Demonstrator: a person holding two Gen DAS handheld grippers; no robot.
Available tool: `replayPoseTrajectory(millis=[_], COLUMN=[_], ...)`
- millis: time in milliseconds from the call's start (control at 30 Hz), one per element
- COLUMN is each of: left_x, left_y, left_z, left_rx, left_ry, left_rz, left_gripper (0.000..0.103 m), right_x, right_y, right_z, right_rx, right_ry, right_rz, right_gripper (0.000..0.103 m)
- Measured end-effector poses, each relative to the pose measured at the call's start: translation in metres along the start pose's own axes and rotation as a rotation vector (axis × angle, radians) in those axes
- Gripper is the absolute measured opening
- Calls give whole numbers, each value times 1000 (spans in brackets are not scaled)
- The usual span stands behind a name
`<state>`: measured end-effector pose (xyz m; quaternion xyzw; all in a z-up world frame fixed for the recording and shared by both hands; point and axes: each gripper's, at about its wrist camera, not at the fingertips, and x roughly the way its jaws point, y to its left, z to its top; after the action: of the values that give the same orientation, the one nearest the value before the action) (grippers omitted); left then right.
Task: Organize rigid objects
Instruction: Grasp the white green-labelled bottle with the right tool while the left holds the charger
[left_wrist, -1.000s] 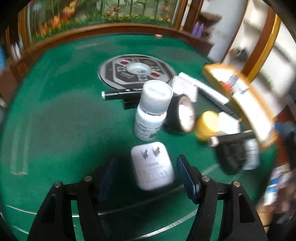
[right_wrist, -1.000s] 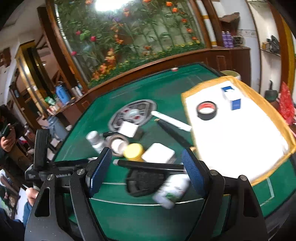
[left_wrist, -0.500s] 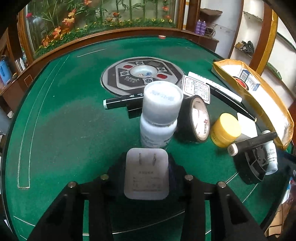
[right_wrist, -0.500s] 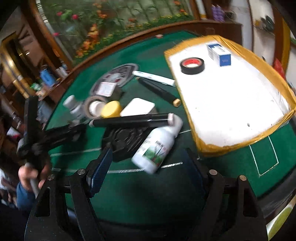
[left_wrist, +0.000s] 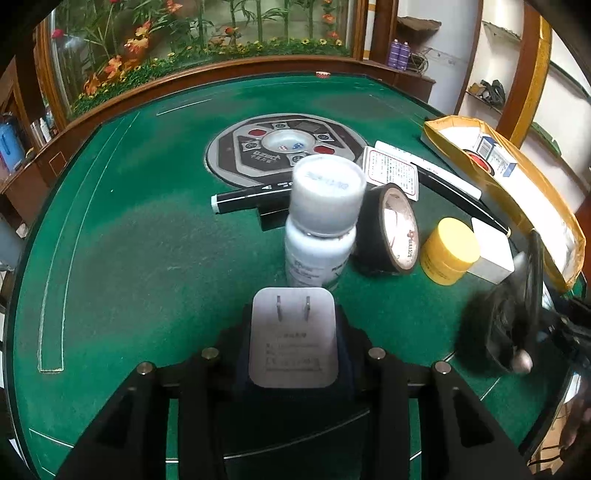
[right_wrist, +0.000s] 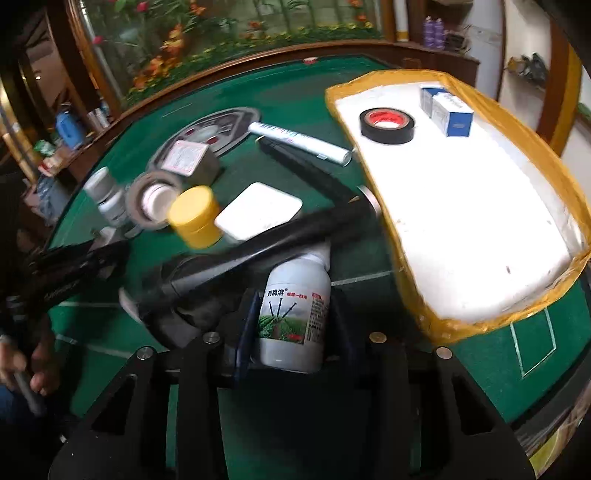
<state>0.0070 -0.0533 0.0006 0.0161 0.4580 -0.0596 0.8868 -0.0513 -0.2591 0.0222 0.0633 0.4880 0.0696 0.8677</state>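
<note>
My left gripper (left_wrist: 293, 332) is shut on a white plug adapter (left_wrist: 293, 334), prongs facing up, just above the green table. Right behind it stand a white pill bottle (left_wrist: 321, 221), a black tape roll (left_wrist: 391, 234) and a yellow jar (left_wrist: 450, 251). My right gripper (right_wrist: 291, 321) is shut on a white labelled bottle (right_wrist: 295, 314). A black pen (right_wrist: 258, 254) lies across that bottle's neck, blurred. The white tray with yellow rim (right_wrist: 461, 206) is to the right, holding a black-and-red tape roll (right_wrist: 387, 125) and a blue-white box (right_wrist: 448, 110).
A white square box (right_wrist: 258, 210), a white tube (right_wrist: 299, 142), a black marker (left_wrist: 251, 197), a card box (left_wrist: 391, 173) and a black fan-like object (left_wrist: 506, 328) lie on the table. A round dice console (left_wrist: 284, 147) sits mid-table. A wooden rim bounds the table.
My left gripper closed on the plug adapter. My right gripper moved in and closed on the labelled bottle; the pen on it shifted and blurred.
</note>
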Motion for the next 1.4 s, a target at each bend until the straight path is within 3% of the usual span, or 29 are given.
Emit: replayPoseTrajectory(millis=[300,500,767,1033,1400], left_x=[0,-2,-16,-32,-51], left_y=[0,5,6,2,-24], left_z=[1,1,2,5,21], left_rx=[-5,-38,-48,-39,6], left_ry=[2,6,-34,-72,-112], left_rz=[0,-31,-67,-93,-121], left_gripper=[39,39,39,39,39], right_x=[0,-2,-15,-37,-49], right_y=[6,-13,-10,-10,-1], right_z=[-5,-3,-6,2,21], right_rx=[-131,-3,3,4,-31], right_ry=[10,16,-10,-95,-149], right_rz=[-13,123,163,183,255], right_gripper=[35,35,34,34,35])
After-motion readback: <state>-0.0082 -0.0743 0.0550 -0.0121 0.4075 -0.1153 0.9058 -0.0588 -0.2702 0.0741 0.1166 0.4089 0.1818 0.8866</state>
